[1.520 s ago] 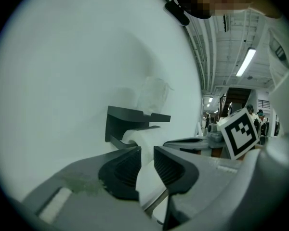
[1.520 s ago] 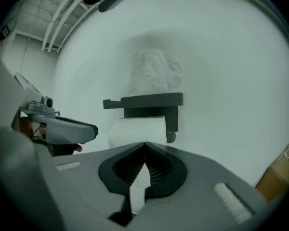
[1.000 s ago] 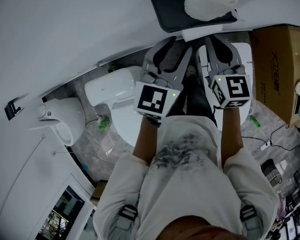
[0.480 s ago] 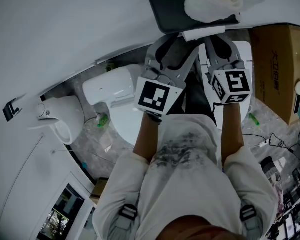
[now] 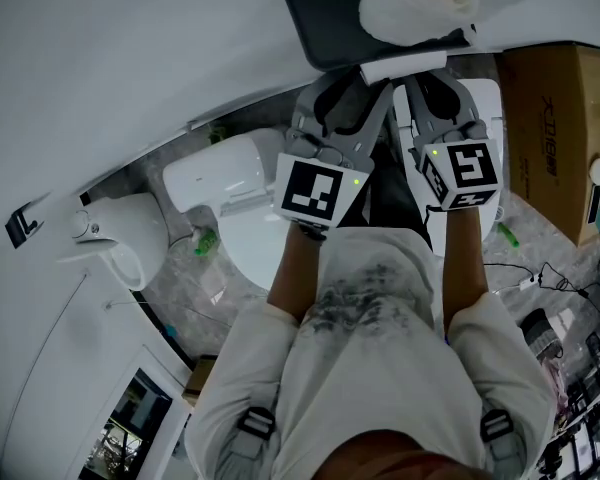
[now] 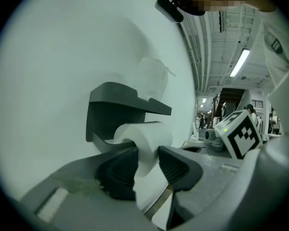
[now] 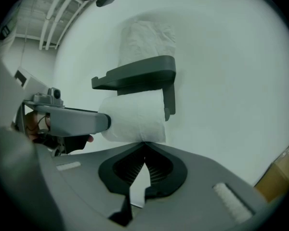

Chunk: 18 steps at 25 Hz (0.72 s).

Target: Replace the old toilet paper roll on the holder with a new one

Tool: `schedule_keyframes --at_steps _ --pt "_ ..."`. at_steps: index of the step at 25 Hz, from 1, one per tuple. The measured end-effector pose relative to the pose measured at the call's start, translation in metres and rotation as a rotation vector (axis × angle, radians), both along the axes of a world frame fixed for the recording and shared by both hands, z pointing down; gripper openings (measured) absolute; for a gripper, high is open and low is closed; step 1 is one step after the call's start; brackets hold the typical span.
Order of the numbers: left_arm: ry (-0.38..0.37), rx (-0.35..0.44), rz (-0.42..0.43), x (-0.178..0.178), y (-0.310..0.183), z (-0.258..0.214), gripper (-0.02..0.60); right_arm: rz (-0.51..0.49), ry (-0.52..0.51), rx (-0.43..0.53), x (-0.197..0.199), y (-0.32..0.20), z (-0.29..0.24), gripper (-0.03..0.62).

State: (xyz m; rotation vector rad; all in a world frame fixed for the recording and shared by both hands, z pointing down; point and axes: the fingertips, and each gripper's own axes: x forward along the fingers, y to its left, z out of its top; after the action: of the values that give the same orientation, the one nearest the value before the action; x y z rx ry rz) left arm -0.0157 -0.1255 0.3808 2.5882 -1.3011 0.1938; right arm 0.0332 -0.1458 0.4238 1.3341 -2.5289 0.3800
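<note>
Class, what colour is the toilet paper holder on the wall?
Dark grey; the holder shows best in the right gripper view.

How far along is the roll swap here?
Done: nothing; new roll waits on the shelf. In hand: left tool has just closed its jaws on the old roll, still mounted; right tool shut beneath it. Left: remove it, mount the new one.

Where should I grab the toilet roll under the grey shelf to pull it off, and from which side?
Grip the roll across its left end, coming in from the left. The side bracket closes the right end and the shelf covers the top, so only the left end looks free.
</note>
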Motion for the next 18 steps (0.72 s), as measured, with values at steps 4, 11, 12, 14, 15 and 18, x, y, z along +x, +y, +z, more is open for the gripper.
schedule_keyframes --at_steps 4,11,12,14,15,18 --pt "0.002 -0.002 0.009 -0.001 0.0 0.001 0.143 -0.002 0.003 0.006 0.004 0.006 -0.002 0.002" --pt "0.025 -0.012 0.025 0.002 0.002 -0.002 0.132 0.021 0.004 0.008 0.018 0.014 -0.008 0.002" --pt "0.028 -0.012 0.027 0.002 0.002 -0.002 0.132 0.023 0.003 0.008 0.019 0.015 -0.008 0.002" --pt "0.03 -0.01 0.033 0.004 0.002 -0.002 0.13 0.027 0.001 0.009 0.022 0.016 -0.009 0.002" --pt "0.029 -0.008 0.037 0.005 0.002 -0.003 0.129 0.03 -0.001 0.01 0.024 0.017 -0.01 0.002" --pt "0.026 -0.005 0.049 0.008 0.002 -0.003 0.127 0.039 -0.005 0.012 0.029 0.02 -0.013 0.002"
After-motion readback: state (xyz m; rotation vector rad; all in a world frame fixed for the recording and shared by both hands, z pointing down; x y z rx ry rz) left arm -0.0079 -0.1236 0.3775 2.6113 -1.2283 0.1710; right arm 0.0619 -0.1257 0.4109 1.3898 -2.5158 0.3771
